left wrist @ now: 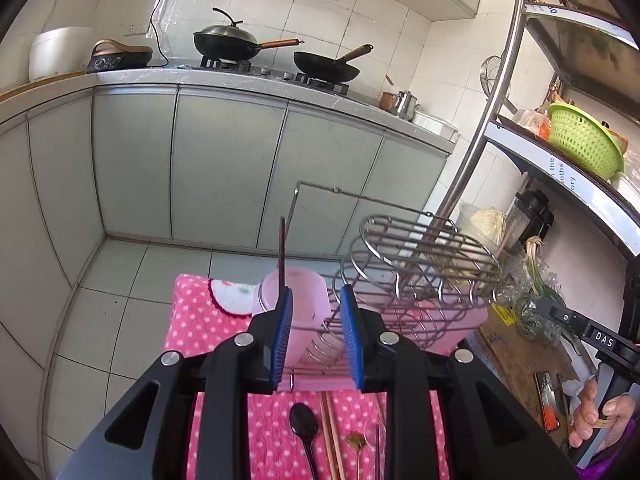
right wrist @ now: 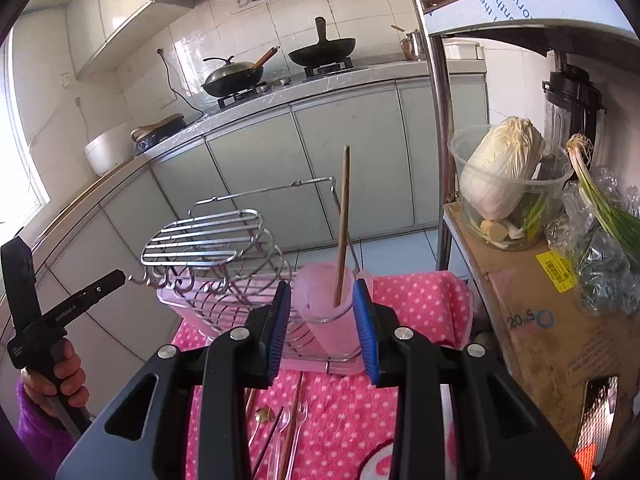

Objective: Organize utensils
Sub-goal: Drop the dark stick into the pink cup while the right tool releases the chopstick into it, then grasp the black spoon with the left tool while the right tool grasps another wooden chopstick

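Observation:
A pink cup (left wrist: 298, 304) (right wrist: 326, 300) sits in a wire utensil rack (left wrist: 420, 264) (right wrist: 208, 248) on a pink dotted towel (left wrist: 192, 320) (right wrist: 420, 304). One brown chopstick (right wrist: 343, 224) (left wrist: 282, 256) stands in the cup. My left gripper (left wrist: 316, 336) is open and empty just before the cup. My right gripper (right wrist: 322, 328) is open and empty, its pads either side of the cup. Below lie a black spoon (left wrist: 305, 430), wooden chopsticks (left wrist: 330, 436), a gold spoon (left wrist: 356, 444) (right wrist: 264, 416) and clear forks (right wrist: 294, 428).
Kitchen counter with two woks (left wrist: 228, 42) (left wrist: 326, 66) stands across a tiled floor. A metal shelf post (right wrist: 438, 120) and a cardboard box (right wrist: 532, 320) with cabbage tub (right wrist: 504, 184) stand at the right. A green basket (left wrist: 584, 140) sits on the shelf.

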The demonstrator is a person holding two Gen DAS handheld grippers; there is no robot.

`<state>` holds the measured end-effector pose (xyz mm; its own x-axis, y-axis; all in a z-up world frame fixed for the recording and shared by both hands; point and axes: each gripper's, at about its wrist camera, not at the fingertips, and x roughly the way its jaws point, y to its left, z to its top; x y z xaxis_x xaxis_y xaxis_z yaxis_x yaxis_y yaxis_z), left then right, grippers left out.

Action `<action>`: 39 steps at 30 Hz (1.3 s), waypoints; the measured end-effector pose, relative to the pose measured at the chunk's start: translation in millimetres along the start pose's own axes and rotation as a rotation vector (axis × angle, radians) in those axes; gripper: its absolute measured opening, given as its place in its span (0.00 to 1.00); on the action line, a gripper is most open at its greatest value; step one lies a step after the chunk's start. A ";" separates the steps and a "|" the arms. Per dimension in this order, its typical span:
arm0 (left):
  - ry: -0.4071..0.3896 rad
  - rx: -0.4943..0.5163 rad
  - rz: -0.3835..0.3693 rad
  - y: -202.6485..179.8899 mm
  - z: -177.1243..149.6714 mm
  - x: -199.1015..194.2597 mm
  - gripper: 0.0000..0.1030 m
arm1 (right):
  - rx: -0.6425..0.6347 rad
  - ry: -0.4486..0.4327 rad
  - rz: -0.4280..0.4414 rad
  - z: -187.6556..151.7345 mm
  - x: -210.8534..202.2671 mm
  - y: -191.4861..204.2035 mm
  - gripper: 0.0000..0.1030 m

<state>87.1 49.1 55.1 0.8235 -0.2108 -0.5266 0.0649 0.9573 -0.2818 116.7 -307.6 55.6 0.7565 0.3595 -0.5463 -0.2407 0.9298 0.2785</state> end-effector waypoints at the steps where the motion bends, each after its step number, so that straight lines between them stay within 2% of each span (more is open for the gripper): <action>1: 0.019 -0.006 -0.005 0.4 -6.4 0.7 0.23 | 0.004 0.013 0.007 -6.9 0.7 0.4 0.32; 6: 0.176 -0.052 -0.025 7.3 -47.1 22.5 0.23 | 0.042 0.108 0.037 -47.0 18.2 -1.0 0.32; 14: 0.495 -0.141 -0.022 25.6 -111.1 90.0 0.20 | 0.129 0.247 0.063 -90.1 53.5 -14.2 0.32; 19: 0.597 -0.156 0.020 25.3 -130.0 123.4 0.20 | 0.152 0.288 0.072 -102.4 64.4 -19.9 0.32; 23: 0.621 -0.154 0.051 21.7 -135.8 142.6 0.20 | 0.161 0.304 0.081 -106.0 68.7 -20.8 0.32; 30: 0.585 -0.075 0.121 5.8 -136.8 154.7 0.20 | 0.179 0.328 0.099 -110.2 76.8 -23.6 0.32; 32: 0.570 -0.064 0.113 5.1 -138.2 152.7 0.13 | 0.185 0.341 0.101 -112.8 80.9 -24.4 0.32; 39: 0.531 -0.047 0.077 17.6 -137.1 127.7 0.06 | 0.243 0.386 0.141 -119.1 99.1 -29.0 0.32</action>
<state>116.2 11.9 -127.1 0.4258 -0.2234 -0.8768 -0.0196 0.9665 -0.2558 126.3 -289.4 -100.7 0.4343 0.5265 -0.7309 -0.1404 0.8410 0.5225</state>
